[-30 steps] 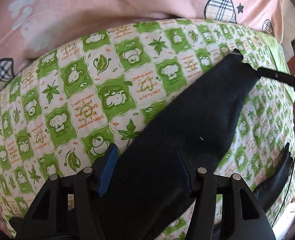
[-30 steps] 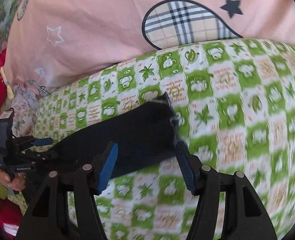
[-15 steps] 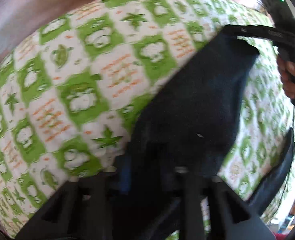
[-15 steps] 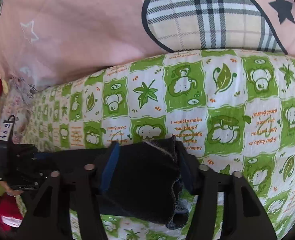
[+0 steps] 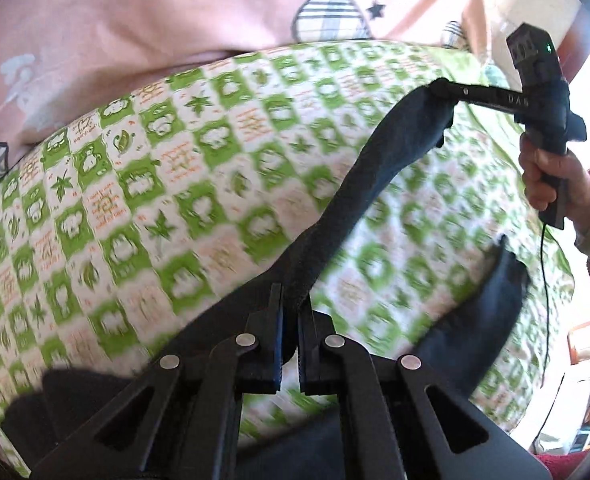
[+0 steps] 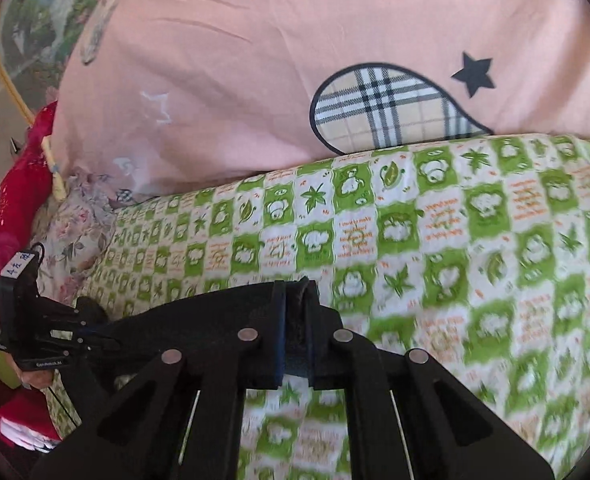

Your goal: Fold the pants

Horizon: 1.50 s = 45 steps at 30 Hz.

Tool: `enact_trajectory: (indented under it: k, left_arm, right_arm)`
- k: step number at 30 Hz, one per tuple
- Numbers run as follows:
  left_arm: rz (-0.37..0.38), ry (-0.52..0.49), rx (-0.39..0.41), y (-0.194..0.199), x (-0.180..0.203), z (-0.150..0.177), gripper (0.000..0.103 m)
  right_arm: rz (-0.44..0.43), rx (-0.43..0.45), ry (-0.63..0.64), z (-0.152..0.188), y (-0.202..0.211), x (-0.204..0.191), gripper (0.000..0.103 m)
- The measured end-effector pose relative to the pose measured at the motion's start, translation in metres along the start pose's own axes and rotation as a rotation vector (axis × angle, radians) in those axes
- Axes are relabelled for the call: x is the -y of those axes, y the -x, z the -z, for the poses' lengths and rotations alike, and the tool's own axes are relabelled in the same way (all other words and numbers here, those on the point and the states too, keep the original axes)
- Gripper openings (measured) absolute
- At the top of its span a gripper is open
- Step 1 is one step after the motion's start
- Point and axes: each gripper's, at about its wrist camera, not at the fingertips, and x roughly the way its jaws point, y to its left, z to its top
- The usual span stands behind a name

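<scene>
The dark navy pants (image 5: 379, 168) hang stretched above the green-and-white patterned bed sheet (image 5: 175, 200). My left gripper (image 5: 290, 300) is shut on one end of the lifted pant edge. My right gripper (image 6: 295, 296) is shut on the other end; in the left wrist view it shows at the upper right (image 5: 451, 94), pinching the fabric. The pants (image 6: 199, 320) run leftward from my right gripper to the left gripper (image 6: 91, 336). A second part of the pants (image 5: 483, 320) droops at the lower right.
A pink quilt with plaid patches (image 6: 295, 60) is piled along the far side of the bed. A floral cloth (image 6: 75, 232) and red fabric (image 6: 11, 200) lie at the left. The person's hand (image 5: 551, 180) holds the right gripper's handle.
Both grippers went from open around the pants to shut on them. The pants edge has been lifted off the sheet and pulled taut between the two grippers.
</scene>
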Motion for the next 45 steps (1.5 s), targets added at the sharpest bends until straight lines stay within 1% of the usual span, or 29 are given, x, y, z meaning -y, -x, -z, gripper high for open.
enact_trajectory:
  k: [4, 9, 13, 16, 18, 20, 22, 24, 27, 33, 36, 40, 43, 44, 45]
  left_arm:
    - [0.015, -0.024, 0.012, 0.012, 0.036, 0.030, 0.003]
    - [0.040, -0.022, -0.017, 0.021, 0.063, 0.067, 0.003]
    - [0.033, -0.031, -0.035, 0.023, 0.081, 0.089, 0.003]
    - [0.038, -0.029, -0.036, 0.024, 0.086, 0.101, 0.003]
    - [0.037, -0.043, -0.031, 0.025, 0.091, 0.106, 0.003]
    - [0.056, -0.057, -0.020, 0.027, 0.093, 0.110, 0.003]
    - [0.093, -0.056, -0.012, 0.029, 0.096, 0.114, 0.003]
    - [0.105, -0.063, -0.015, 0.027, 0.100, 0.117, 0.003]
    - [0.097, -0.094, -0.035, 0.018, 0.110, 0.124, 0.003]
    - [0.083, -0.120, -0.106, -0.010, 0.121, 0.145, 0.004]
    - [0.074, -0.140, -0.116, -0.014, 0.124, 0.154, 0.004]
    - [0.069, -0.138, -0.118, -0.017, 0.124, 0.159, 0.004]
    - [0.065, -0.139, -0.137, -0.025, 0.123, 0.163, 0.008]
    - [0.065, -0.133, -0.150, -0.030, 0.122, 0.165, 0.010]
    - [0.063, -0.126, -0.160, -0.033, 0.120, 0.167, 0.014]
  right_arm:
    - [0.021, 0.007, -0.010, 0.043, 0.038, -0.001, 0.009]
    - [0.043, 0.004, -0.034, 0.091, 0.067, -0.003, 0.009]
    - [0.062, -0.010, -0.041, 0.121, 0.076, -0.008, 0.009]
    - [0.076, -0.007, -0.041, 0.140, 0.084, -0.011, 0.009]
    - [0.090, -0.003, -0.031, 0.148, 0.088, -0.012, 0.009]
    - [0.116, -0.006, -0.016, 0.155, 0.092, -0.014, 0.009]
    - [0.142, -0.013, -0.004, 0.163, 0.097, -0.015, 0.008]
    - [0.158, -0.011, 0.000, 0.170, 0.104, -0.014, 0.008]
    - [0.182, -0.020, -0.010, 0.182, 0.109, -0.010, 0.008]
    - [0.228, -0.076, -0.043, 0.216, 0.103, -0.002, 0.008]
    - [0.238, -0.075, -0.053, 0.226, 0.106, -0.005, 0.008]
    - [0.249, -0.076, -0.063, 0.235, 0.113, -0.011, 0.007]
    - [0.263, -0.099, -0.067, 0.242, 0.113, -0.012, 0.007]
    - [0.266, -0.109, -0.078, 0.243, 0.112, -0.011, 0.007]
    - [0.261, -0.125, -0.103, 0.245, 0.110, -0.008, 0.008]
